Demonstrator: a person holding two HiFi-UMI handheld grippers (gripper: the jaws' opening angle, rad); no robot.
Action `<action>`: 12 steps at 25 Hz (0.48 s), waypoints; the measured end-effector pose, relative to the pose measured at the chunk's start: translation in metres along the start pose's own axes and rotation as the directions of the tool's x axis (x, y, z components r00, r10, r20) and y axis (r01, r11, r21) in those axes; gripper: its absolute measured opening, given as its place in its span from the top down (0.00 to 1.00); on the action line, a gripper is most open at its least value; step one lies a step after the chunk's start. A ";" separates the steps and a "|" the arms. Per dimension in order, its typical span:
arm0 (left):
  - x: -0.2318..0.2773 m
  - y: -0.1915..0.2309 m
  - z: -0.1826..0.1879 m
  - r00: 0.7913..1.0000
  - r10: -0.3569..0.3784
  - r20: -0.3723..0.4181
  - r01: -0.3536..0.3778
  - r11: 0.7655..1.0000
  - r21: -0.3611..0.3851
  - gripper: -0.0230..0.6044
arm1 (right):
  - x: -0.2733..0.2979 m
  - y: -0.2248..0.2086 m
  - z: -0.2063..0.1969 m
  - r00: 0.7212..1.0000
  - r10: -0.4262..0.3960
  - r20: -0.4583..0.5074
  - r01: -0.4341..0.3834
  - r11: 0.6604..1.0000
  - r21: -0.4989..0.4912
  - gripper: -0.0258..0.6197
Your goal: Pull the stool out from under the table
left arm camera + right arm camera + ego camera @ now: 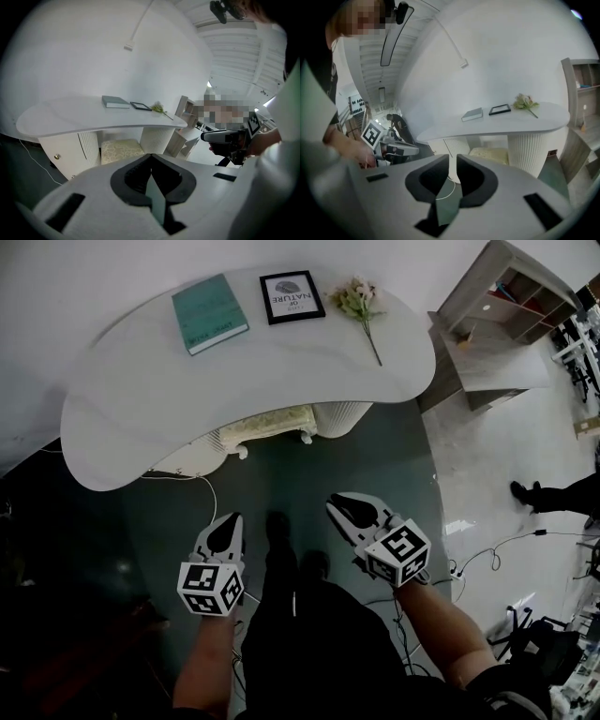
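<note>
Cream stool [265,423] under table [281,362]; left hand-held gripper [234,520] closed; right hand-held gripper [336,503] ajar.

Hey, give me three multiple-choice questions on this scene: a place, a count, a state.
1. Where is the stool? A under the table; B on top of it; C tipped over beside it.
2. How many things lie on the table? A one; B three; C five.
3. The left gripper's jaws are: A wide apart; B clamped on the stool; C together, empty.
Answers: 1 A, it shows beneath the table's edge; 2 B, book, framed picture, flower; 3 C, its own view shows them meeting.
</note>
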State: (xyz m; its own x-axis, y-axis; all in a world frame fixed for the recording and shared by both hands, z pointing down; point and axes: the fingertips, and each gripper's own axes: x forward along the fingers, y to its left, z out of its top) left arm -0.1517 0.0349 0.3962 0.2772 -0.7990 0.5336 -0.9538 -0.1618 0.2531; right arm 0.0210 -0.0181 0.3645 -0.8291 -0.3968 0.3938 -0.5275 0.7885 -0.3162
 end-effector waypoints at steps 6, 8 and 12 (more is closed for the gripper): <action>0.062 0.043 -0.033 1.000 -0.021 -0.017 0.021 1.000 0.008 0.95 | 0.054 -0.047 -0.037 0.998 -0.055 -0.027 0.055 0.998 0.004 0.86; 0.084 0.061 -0.041 1.000 -0.012 -0.006 0.012 1.000 0.018 0.95 | 0.076 -0.060 -0.051 0.998 -0.062 -0.025 0.062 0.998 0.003 0.86; 0.128 0.083 -0.062 1.000 -0.002 0.024 0.002 1.000 0.016 0.95 | 0.112 -0.085 -0.086 0.997 -0.063 -0.045 0.062 0.998 -0.023 0.84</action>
State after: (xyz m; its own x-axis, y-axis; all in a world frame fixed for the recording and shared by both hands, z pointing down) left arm -0.1884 -0.0451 0.5359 0.2763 -0.8125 0.5133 -0.9551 -0.1724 0.2411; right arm -0.0111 -0.0886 0.5096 -0.7850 -0.4246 0.4510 -0.5737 0.7730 -0.2708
